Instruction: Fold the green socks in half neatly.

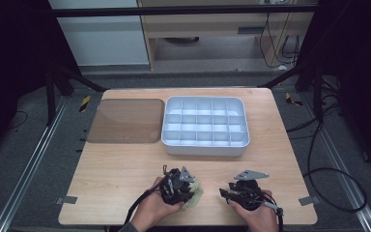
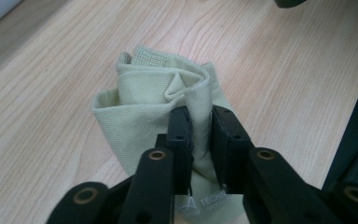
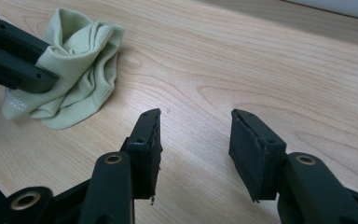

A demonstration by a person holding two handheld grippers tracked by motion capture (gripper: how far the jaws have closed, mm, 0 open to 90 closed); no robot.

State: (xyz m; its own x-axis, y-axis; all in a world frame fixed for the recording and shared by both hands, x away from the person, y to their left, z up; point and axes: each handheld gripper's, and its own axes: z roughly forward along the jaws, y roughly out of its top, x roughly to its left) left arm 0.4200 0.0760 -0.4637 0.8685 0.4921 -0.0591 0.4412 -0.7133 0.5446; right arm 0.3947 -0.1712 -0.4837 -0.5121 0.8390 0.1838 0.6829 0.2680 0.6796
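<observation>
So the left tongs [image 2: 200,135] are pinching a fold of a pale green sock [image 2: 154,100], which sits bunched up on the worktop [image 1: 125,164] close to its near edge, about the middle. The right tongs [image 3: 196,149] are spread apart with nothing between them, hovering over bare wood just beside the sock. Further back there's a white compartment tray [image 1: 205,126] and a brownish lid [image 1: 125,121] lying flat to its left.
</observation>
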